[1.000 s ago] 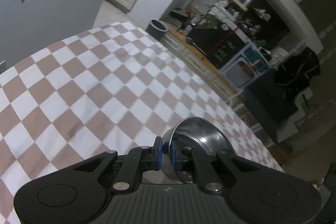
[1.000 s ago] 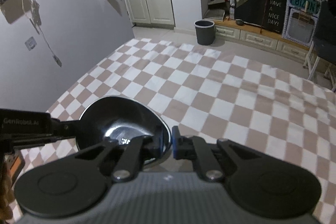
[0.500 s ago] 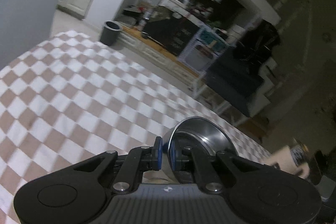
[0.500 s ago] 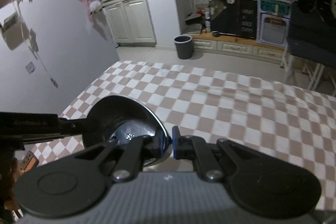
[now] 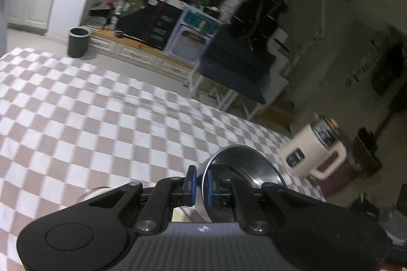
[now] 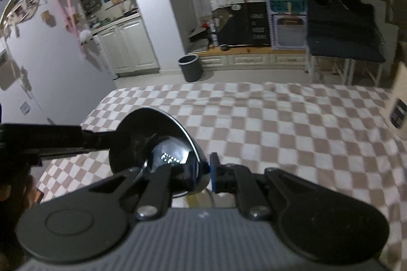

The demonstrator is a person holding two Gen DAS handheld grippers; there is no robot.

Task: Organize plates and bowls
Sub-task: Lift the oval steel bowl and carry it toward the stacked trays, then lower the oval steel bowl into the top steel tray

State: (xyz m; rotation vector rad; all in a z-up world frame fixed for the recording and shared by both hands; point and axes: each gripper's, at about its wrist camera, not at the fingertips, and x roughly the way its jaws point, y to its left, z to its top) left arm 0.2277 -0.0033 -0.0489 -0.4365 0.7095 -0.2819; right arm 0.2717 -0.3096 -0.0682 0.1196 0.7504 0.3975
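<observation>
A steel bowl (image 5: pixel 244 169) hangs above the checkered tablecloth (image 5: pixel 101 105), held from two sides. My left gripper (image 5: pixel 199 179) is shut on the rim, which runs between the blue pads. In the right wrist view the same bowl (image 6: pixel 152 133) tilts its dark inside toward the camera. My right gripper (image 6: pixel 204 171) has the near rim between its pads and its jaws are opening slightly. The left gripper (image 6: pixel 119 141) reaches in from the left onto the far rim. A pale object (image 5: pixel 94 192) shows just below the fingers, mostly hidden.
A cream appliance with a handle (image 5: pixel 313 151) stands at the table's right edge, and is seen again at the right border (image 6: pixel 399 110). Beyond the table are a grey bin (image 6: pixel 190 67), low cabinets and a dark folding table (image 6: pixel 343 42). A grey wall lies to the left.
Both grippers have carried the bowl rightward and a little higher over the table. The cream appliance has come into view. The gap between the right gripper's pads looks slightly wider.
</observation>
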